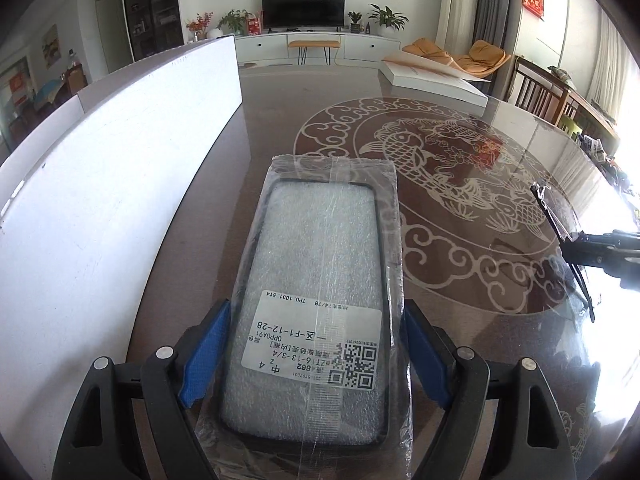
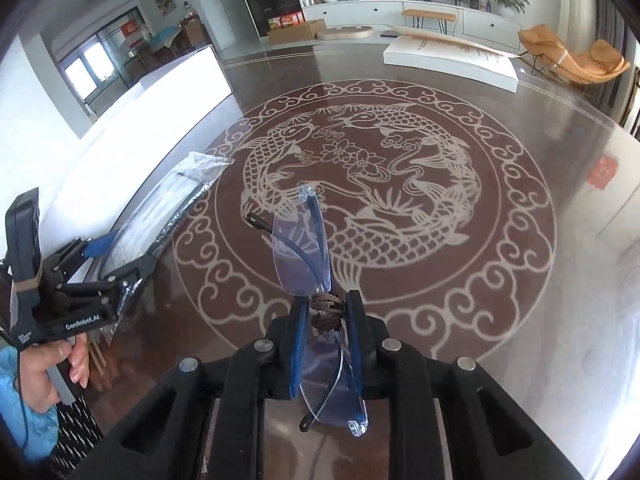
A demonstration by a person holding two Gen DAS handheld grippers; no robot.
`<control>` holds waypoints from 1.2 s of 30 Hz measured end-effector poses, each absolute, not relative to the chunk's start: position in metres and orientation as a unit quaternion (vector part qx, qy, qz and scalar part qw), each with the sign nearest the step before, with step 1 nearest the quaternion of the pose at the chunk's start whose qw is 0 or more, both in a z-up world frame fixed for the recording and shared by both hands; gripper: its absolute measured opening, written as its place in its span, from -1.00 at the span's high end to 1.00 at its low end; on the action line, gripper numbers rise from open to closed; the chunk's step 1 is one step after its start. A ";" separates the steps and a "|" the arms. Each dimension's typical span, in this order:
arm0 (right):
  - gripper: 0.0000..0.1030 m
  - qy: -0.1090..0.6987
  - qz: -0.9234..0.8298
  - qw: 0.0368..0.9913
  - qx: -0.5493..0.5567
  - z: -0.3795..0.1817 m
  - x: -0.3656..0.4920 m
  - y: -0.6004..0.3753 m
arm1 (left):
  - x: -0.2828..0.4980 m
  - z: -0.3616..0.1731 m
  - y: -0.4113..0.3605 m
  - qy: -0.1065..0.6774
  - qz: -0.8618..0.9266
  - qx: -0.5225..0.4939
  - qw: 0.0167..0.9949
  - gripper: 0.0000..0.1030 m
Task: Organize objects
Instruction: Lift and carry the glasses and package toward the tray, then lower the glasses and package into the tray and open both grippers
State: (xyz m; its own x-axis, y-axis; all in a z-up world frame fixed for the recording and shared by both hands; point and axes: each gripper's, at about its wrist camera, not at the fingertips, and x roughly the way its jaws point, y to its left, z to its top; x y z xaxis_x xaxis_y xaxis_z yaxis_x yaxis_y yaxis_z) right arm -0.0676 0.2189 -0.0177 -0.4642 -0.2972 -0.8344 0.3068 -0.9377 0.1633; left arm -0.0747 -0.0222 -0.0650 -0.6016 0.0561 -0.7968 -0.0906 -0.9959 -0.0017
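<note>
My left gripper (image 1: 316,356) is shut on a phone case in a clear plastic bag (image 1: 320,280) with a white label, held over the glass table (image 1: 480,312). In the right wrist view the left gripper (image 2: 120,256) and the bagged case (image 2: 168,196) show at the left. My right gripper (image 2: 326,316) is shut on the bridge of rimless glasses (image 2: 300,248) with blue temples, held edge-up above the table. The glasses (image 1: 556,216) and right gripper (image 1: 576,246) show at the right edge of the left wrist view.
A tall white box (image 1: 100,184) stands along the table's left side, close to the left gripper. A flat white box (image 2: 452,60) lies at the far edge of the table. The tabletop (image 2: 500,280) carries a fish pattern under glass.
</note>
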 end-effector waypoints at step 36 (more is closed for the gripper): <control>0.41 0.003 -0.878 0.262 0.401 0.089 -0.060 0.135 | -0.005 0.051 -0.086 -0.070 0.933 -0.351 0.032 -0.45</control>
